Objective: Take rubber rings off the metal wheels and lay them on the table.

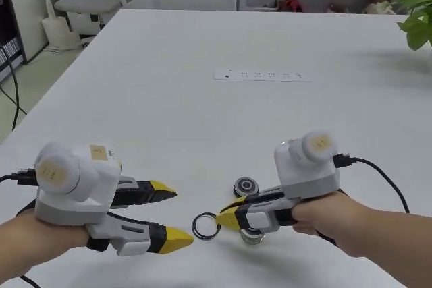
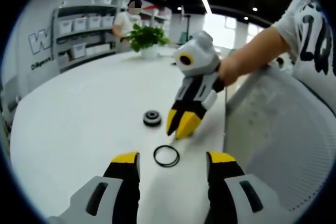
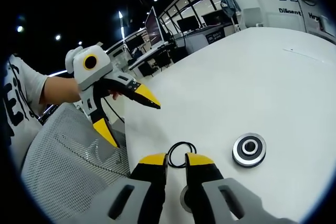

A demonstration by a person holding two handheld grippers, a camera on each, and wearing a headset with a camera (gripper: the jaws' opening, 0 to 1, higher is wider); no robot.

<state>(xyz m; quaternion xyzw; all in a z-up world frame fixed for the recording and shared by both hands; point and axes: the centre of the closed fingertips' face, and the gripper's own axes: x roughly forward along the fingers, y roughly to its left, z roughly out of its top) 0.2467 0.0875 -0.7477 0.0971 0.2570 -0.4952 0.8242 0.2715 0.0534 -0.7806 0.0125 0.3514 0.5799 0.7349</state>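
When reaching for rubber ring [image 1: 206,226], lower centre of head view, favour right gripper [image 1: 226,218]: just beside it, jaws narrowly apart; left gripper [image 1: 175,215] farther, jaws wide.

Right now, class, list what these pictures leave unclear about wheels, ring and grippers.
Second wheel: head view, mostly under the right gripper; any ring on it unseen.
Rubber ring: right gripper view, near edge behind jaw tips; gripped or free, unclear.
Power strip: head view, markings too small.
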